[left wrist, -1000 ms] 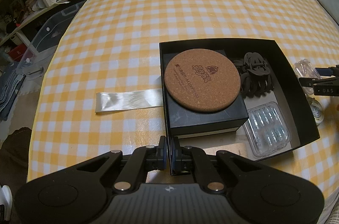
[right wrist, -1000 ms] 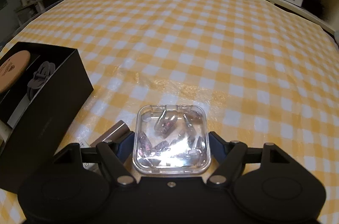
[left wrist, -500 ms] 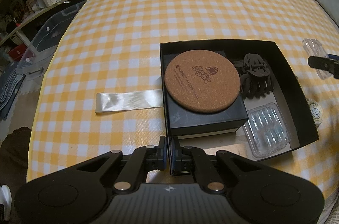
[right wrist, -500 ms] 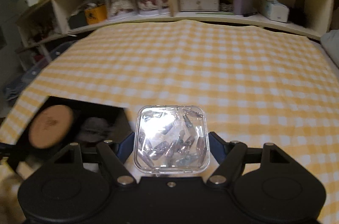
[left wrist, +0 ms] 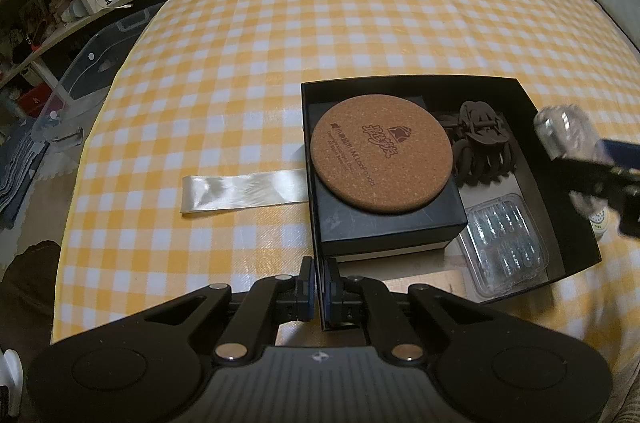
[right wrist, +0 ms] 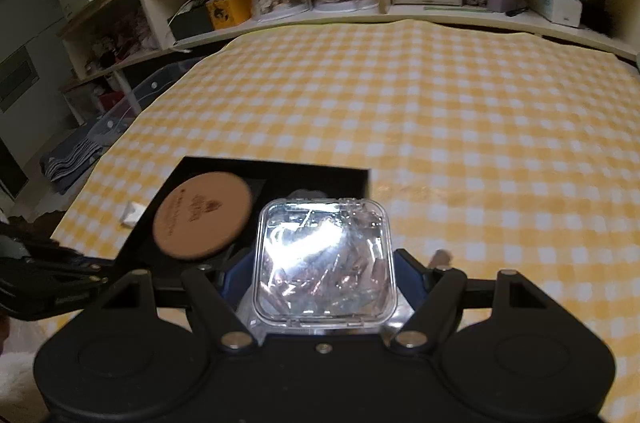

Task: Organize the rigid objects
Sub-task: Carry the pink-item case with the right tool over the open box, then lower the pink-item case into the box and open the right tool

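Carrying the clear case [right wrist: 325,259] pinched in my right tool [right wrist: 324,287] over the black box [left wrist: 558,223], whose near wall my left tool [left wrist: 319,293] pinches; next, lower it into free space.

We note an open black box [left wrist: 560,223] on the checked cloth holding a smaller black box [left wrist: 384,223] topped by a round cork coaster [left wrist: 380,155], a dark hair claw [left wrist: 480,147] and a clear blister tray [left wrist: 504,243]. A clear square case [right wrist: 324,259] is held above its right side.
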A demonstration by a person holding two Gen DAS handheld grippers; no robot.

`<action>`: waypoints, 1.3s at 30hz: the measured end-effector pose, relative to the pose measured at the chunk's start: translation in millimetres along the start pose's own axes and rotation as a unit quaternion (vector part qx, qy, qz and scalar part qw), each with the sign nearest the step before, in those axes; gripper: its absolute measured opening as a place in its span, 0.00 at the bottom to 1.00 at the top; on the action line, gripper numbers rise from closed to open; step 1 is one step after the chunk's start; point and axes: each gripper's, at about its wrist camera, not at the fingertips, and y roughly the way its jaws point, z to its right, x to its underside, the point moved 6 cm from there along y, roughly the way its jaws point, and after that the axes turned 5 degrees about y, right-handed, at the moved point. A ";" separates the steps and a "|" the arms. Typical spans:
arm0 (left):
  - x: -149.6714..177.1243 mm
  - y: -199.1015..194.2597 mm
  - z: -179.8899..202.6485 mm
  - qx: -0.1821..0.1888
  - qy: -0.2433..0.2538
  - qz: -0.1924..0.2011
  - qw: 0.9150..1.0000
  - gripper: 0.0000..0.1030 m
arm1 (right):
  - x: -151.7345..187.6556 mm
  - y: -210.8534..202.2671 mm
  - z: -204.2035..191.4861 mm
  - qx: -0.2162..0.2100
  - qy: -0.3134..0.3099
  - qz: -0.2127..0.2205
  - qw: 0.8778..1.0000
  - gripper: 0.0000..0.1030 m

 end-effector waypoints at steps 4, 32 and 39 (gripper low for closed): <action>0.0 0.2 -0.2 0.000 0.000 0.000 1.000 0.05 | 8.3 7.6 -11.6 0.002 0.010 -0.018 1.000 0.73; 0.2 -1.8 0.1 0.000 0.000 0.002 1.000 0.05 | 28.7 28.4 -34.1 0.033 0.014 -0.030 0.999 0.73; -0.4 -3.4 1.2 0.002 0.000 0.002 1.000 0.05 | 30.0 30.4 -35.9 0.040 0.004 -0.035 0.999 0.75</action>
